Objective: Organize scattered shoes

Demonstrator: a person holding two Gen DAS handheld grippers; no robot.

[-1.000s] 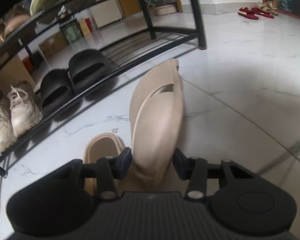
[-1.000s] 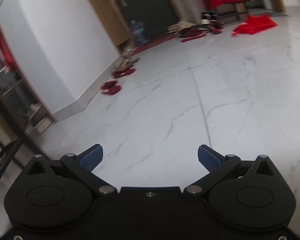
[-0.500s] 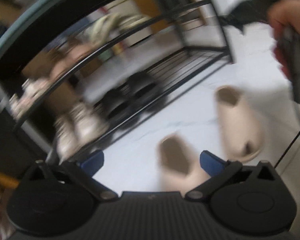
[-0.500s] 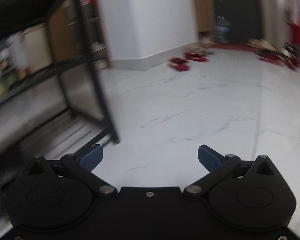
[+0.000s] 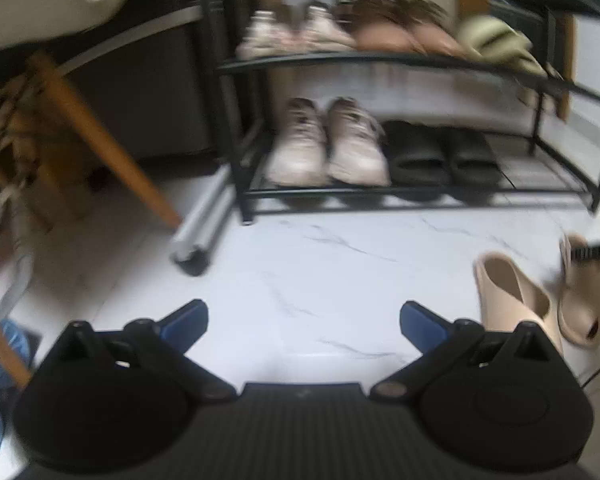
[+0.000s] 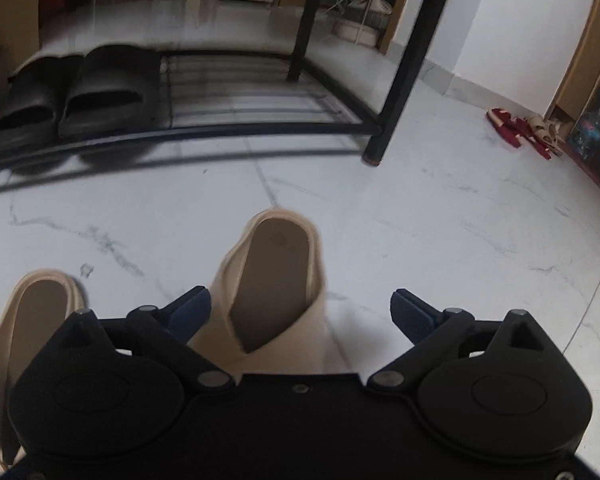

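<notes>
We note our left gripper spread wide over bare white marble floor, nothing between its fingers; the black metal shoe rack stands ahead of it, cream sneakers and black slides on the bottom shelf. Our right gripper is likewise spread wide and grips nothing. One beige foam slide lies on the floor between its fingers, nearer the left one, and the matching beige slide lies just outside to the left.
</notes>
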